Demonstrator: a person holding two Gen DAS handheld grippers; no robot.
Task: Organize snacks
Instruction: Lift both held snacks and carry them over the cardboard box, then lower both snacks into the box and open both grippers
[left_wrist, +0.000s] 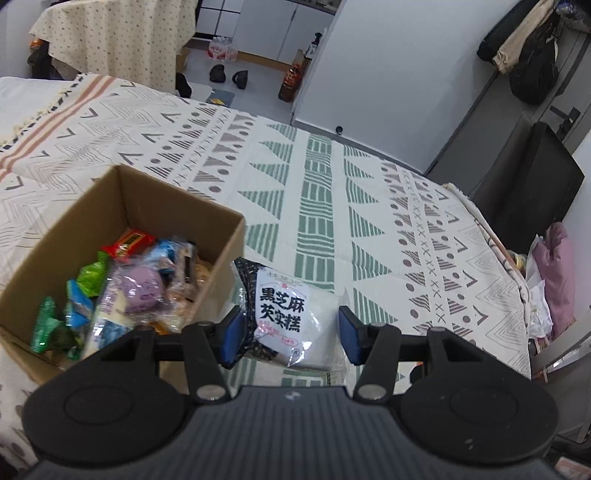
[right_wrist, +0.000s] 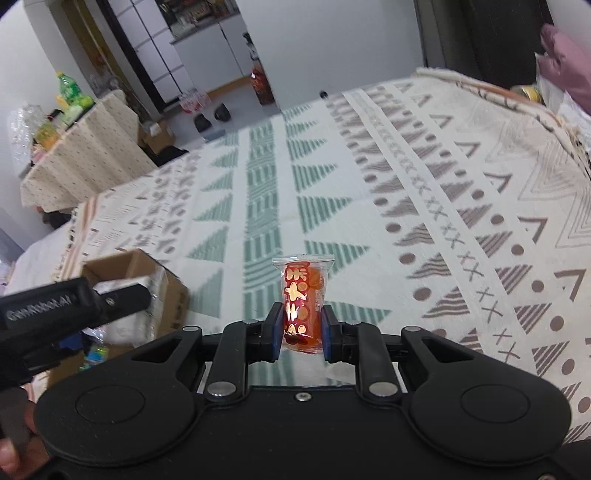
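Nearest the lens in the left wrist view, the left gripper (left_wrist: 291, 332) has a white-and-black packet of black sesame cake (left_wrist: 284, 317) between its blue pads. The left pad lies against the packet's edge; the right pad seems to stand a little off the visible wrapper, so I cannot tell whether the packet is truly clamped or only resting between the jaws. The packet sits just beside the right wall of the cardboard box (left_wrist: 218, 236), outside it.

Going left to right there: the box already holds a heap of wrapped snacks (left_wrist: 122, 291), green, blue, red and a purple bun-like one, so much of the sorting looks done. Right of it comes the sesame packet, then bare patterned bedspread (left_wrist: 369, 206) with no other loose snack visible.

In the right wrist view, the left gripper's body enters at the far left over the box, with part of the person's hand (right_wrist: 11, 450) at the lower corner. In the middle, the right gripper (right_wrist: 301, 328) is clamped tight on a small red jelly-like snack packet (right_wrist: 304, 295), held upright and clear of the bedspread, well right of the box.

By my judgement two pieces remain: the sesame cake and the red packet, both to go into the box. Both grippers point forward and slope downward toward the bed.
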